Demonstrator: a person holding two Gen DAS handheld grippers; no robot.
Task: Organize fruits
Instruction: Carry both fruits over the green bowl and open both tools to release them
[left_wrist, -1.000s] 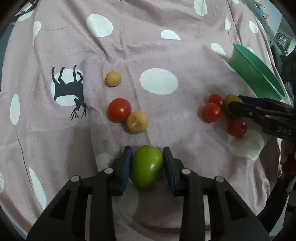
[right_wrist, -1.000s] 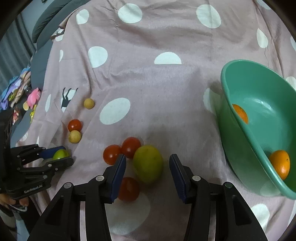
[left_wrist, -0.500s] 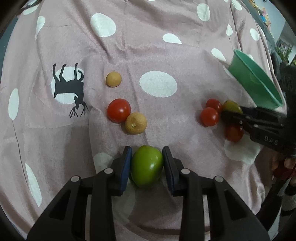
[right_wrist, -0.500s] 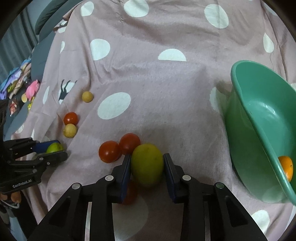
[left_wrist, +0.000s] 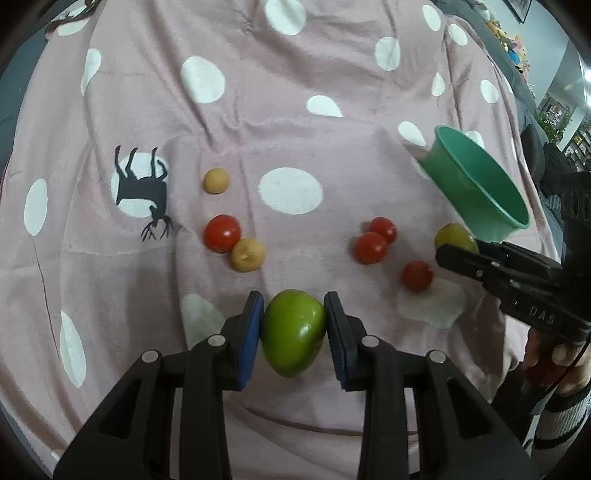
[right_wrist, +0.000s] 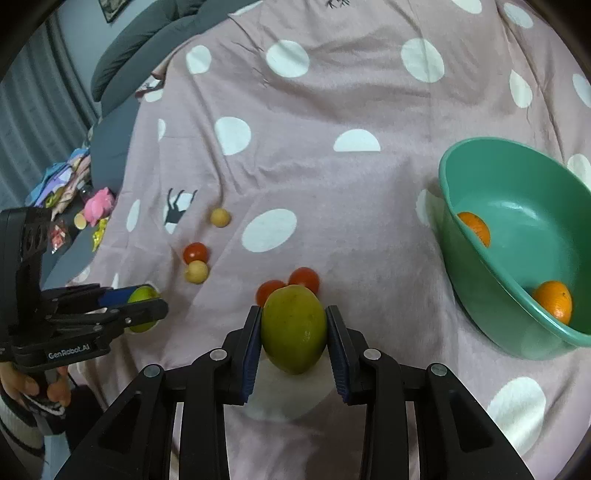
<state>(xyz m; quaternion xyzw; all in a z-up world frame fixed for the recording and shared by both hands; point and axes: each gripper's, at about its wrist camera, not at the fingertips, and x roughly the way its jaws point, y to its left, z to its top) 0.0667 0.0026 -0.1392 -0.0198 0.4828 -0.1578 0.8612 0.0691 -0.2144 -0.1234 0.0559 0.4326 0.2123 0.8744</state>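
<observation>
Now each gripper is clamped on a fruit above the spotted blanket (right_wrist: 332, 110), the left gripper (left_wrist: 293, 328) on a green fruit (left_wrist: 293, 332) and the right gripper (right_wrist: 293, 330) on a yellow-green fruit (right_wrist: 293, 325), so the next move is probably carrying both to the green bowl (right_wrist: 517, 332).

Soft, matt pink cloth (right_wrist: 332, 192) with white dots. Glossy green plastic bowl (right_wrist: 480, 295). Smooth, shiny green fruit (left_wrist: 293, 332). Matt black plastic claws, blue rubbery pads (left_wrist: 252, 332). Glossy red tomatoes (left_wrist: 221, 233).
</observation>
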